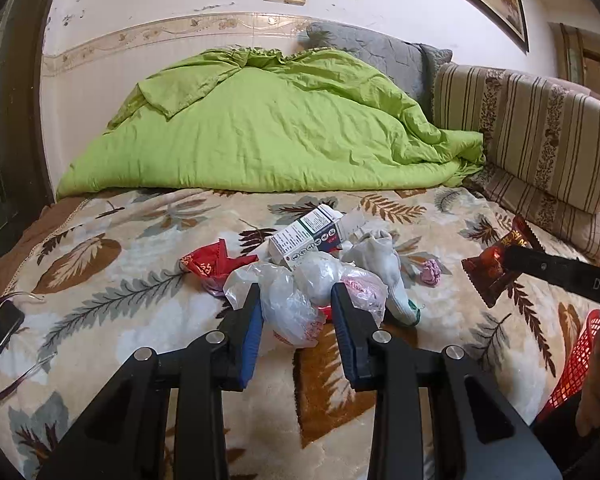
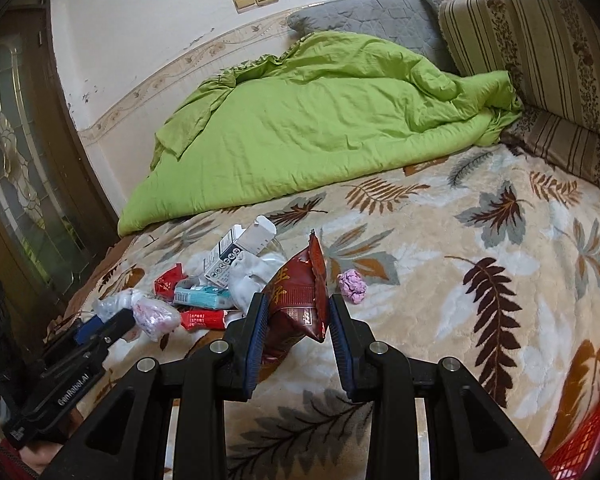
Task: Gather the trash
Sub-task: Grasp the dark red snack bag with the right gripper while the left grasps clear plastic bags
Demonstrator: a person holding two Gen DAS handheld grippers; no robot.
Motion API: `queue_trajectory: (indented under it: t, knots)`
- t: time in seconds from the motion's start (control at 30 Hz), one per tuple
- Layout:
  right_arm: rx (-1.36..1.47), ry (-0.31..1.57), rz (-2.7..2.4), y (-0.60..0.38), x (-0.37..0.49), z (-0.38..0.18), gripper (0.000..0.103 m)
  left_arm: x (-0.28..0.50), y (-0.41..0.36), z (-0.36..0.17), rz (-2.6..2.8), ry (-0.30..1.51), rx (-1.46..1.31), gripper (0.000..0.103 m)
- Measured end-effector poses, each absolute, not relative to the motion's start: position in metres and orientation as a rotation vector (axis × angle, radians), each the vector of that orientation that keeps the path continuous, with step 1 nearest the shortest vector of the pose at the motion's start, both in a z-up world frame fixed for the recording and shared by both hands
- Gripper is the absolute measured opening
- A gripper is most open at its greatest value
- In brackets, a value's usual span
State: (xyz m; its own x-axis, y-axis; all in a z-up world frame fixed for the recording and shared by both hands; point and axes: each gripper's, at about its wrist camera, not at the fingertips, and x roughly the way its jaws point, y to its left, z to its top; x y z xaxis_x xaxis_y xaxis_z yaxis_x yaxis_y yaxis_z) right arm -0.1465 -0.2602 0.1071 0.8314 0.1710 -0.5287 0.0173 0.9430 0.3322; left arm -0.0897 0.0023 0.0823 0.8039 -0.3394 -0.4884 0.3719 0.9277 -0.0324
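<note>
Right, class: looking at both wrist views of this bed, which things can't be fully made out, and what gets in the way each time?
- Red basket: cut off by the right wrist view's bottom-right corner; its contents are out of sight.
- Print on the small white carton: too small to read in the left wrist view.
- Phone: clipped by the left edge of the left wrist view.
- Lower part of the brown snack packet: hidden behind the right gripper.

A crumpled clear plastic bag (image 1: pixel 290 308) is being straddled by the left gripper (image 1: pixel 296 300), whose blue-padded jaws are standing apart on either side of it. Behind it, a small carton (image 1: pixel 306 238) and a white sock (image 1: pixel 380 258) are lying on the leaf-patterned blanket (image 1: pixel 140 272). At right, a dark red snack packet (image 1: pixel 494 270) is being held up by the right gripper (image 1: pixel 512 258).
</note>
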Motion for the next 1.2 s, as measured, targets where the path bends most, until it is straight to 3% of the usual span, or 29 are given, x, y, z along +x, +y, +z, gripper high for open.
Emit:
queue_trajectory:
  t: [1.2]
  knots:
    - [0.348, 0.608, 0.095, -0.261, -0.141, 0.103, 0.033, -0.09, -0.019, 0.07, -0.407, 0.525, 0.152, 0.033]
